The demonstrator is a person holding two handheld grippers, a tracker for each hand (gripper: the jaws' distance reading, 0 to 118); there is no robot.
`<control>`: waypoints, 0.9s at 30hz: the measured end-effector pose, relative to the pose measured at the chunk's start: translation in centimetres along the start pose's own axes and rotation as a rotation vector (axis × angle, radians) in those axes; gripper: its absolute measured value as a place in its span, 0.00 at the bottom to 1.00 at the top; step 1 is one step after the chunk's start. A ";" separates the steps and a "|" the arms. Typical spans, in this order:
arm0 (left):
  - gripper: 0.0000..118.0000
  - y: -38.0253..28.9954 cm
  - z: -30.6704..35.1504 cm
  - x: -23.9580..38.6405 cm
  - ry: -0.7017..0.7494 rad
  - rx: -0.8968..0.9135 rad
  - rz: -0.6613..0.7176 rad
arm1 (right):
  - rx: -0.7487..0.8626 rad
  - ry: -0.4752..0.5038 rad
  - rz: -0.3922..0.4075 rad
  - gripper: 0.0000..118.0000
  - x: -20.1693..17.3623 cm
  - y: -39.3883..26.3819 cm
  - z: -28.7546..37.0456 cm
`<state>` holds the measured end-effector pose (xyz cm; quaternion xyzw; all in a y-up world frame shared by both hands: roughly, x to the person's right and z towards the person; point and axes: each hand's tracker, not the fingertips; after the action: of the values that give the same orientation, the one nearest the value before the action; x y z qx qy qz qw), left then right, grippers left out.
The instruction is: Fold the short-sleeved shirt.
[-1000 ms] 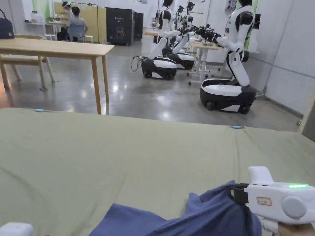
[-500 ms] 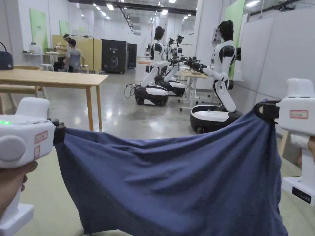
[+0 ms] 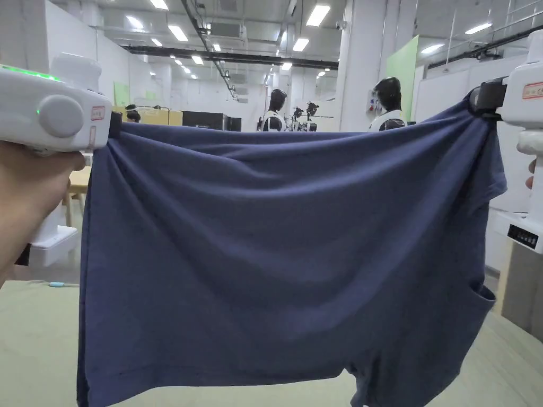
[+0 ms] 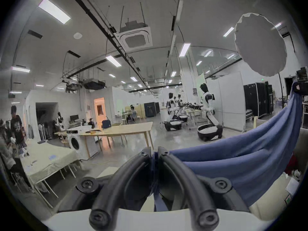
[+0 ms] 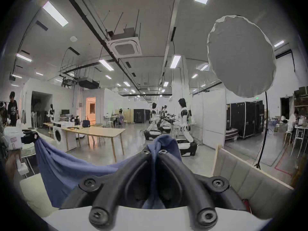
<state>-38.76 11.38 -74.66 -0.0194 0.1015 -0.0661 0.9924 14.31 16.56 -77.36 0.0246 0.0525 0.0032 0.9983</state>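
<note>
Shirt: my navy short-sleeved shirt (image 3: 286, 249) hangs mid-frame, stretched between both grippers.
Left gripper (image 4: 154, 153): fingers clamped on its upper-left corner.
Right gripper (image 5: 154, 151): fingers clamped on its upper-right corner.

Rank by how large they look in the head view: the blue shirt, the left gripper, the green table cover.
1. blue shirt, held up close to the camera, so nearness enlarges it.
2. green table cover, mostly hidden behind the shirt.
3. left gripper, its white body slightly smaller than the visible cover; these two are close.

Green-covered table under the work

The table (image 3: 32, 339) wore a pale green cloth, with a small blue clip (image 3: 55, 284) at its far edge, at nine o'clock.
</note>
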 end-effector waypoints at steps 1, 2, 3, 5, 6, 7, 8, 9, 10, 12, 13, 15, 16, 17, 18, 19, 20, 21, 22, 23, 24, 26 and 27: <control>0.04 -0.3 0.1 0.0 -0.001 0.001 0.004 | -0.002 0.003 0.001 0.03 0.1 -0.4 -0.3; 0.04 -1.3 -0.3 0.1 -0.007 -0.011 0.010 | -0.008 0.007 -0.004 0.03 0.1 -1.3 -0.6; 0.04 -2.4 -0.4 0.2 -0.009 -0.023 0.018 | -0.020 0.013 -0.009 0.03 0.1 -2.3 -0.9; 0.04 -5.6 -0.6 0.7 -0.021 -0.062 0.036 | -0.066 0.006 -0.004 0.03 0.2 -6.1 -1.5; 0.04 -7.2 -0.9 1.1 -0.022 -0.080 0.046 | -0.084 0.004 -0.003 0.03 0.3 -7.5 -1.7; 0.04 -9.4 -1.0 1.5 -0.032 -0.102 0.056 | -0.104 -0.006 -0.009 0.03 0.4 -9.7 -1.8; 0.04 -11.7 -1.1 2.0 -0.044 -0.119 0.074 | -0.119 -0.019 -0.014 0.03 0.5 -11.9 -1.9; 0.04 -13.7 -0.9 2.5 -0.038 -0.110 0.068 | -0.125 -0.022 -0.020 0.03 0.6 -13.8 -1.6; 0.04 -15.5 -0.4 3.2 -0.014 -0.088 0.061 | -0.130 -0.024 -0.026 0.03 0.8 -15.5 -1.2; 0.04 -18.1 0.5 3.4 -0.028 -0.095 0.086 | -0.131 -0.019 -0.034 0.03 1.2 -17.7 0.4; 0.04 -19.1 1.3 3.3 -0.064 -0.105 0.108 | -0.133 -0.012 -0.035 0.03 1.5 -18.5 1.7; 0.04 -20.6 3.3 3.2 -0.085 -0.099 0.118 | -0.144 0.011 -0.043 0.03 2.1 -20.2 4.4; 0.04 -21.5 4.8 3.1 -0.106 -0.103 0.121 | -0.150 0.016 -0.034 0.03 2.2 -21.2 6.0; 0.04 -22.6 6.6 3.0 -0.122 -0.095 0.134 | -0.164 0.019 0.006 0.03 2.3 -22.2 8.0; 0.04 -23.5 7.9 3.0 -0.142 -0.094 0.139 | -0.171 0.018 0.027 0.03 2.4 -23.2 9.7; 0.05 -25.3 8.8 2.2 -0.186 -0.102 0.130 | -0.179 0.025 0.031 0.03 2.5 -24.7 11.7; 0.05 -27.1 10.7 2.3 -0.187 -0.098 0.123 | -0.231 0.044 0.050 0.03 2.5 -26.2 13.6; 0.05 -28.8 12.3 2.4 -0.214 -0.126 0.096 | -0.254 0.045 0.044 0.03 2.5 -27.6 15.5; 0.05 -30.9 14.1 2.5 -0.222 -0.155 0.094 | -0.278 0.050 0.021 0.03 2.4 -29.5 17.5; 0.05 -33.3 15.8 2.5 -0.241 -0.188 0.106 | -0.339 0.067 0.030 0.03 2.3 -31.5 19.3; 0.05 -35.4 17.3 2.6 -0.249 -0.239 0.106 | -0.381 0.059 0.041 0.03 2.1 -33.4 20.9; 0.05 -40.3 20.6 2.6 -0.257 -0.376 0.141 | -0.501 0.067 0.045 0.03 2.0 -38.2 24.0; 0.05 -42.4 21.8 2.6 -0.264 -0.435 0.151 | -0.554 0.067 0.068 0.03 1.8 -40.2 25.2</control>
<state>-37.24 -30.47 -51.66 -0.2329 -0.0159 0.0344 0.9717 18.87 -24.84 -54.47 -0.2475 0.0816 0.0515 0.9641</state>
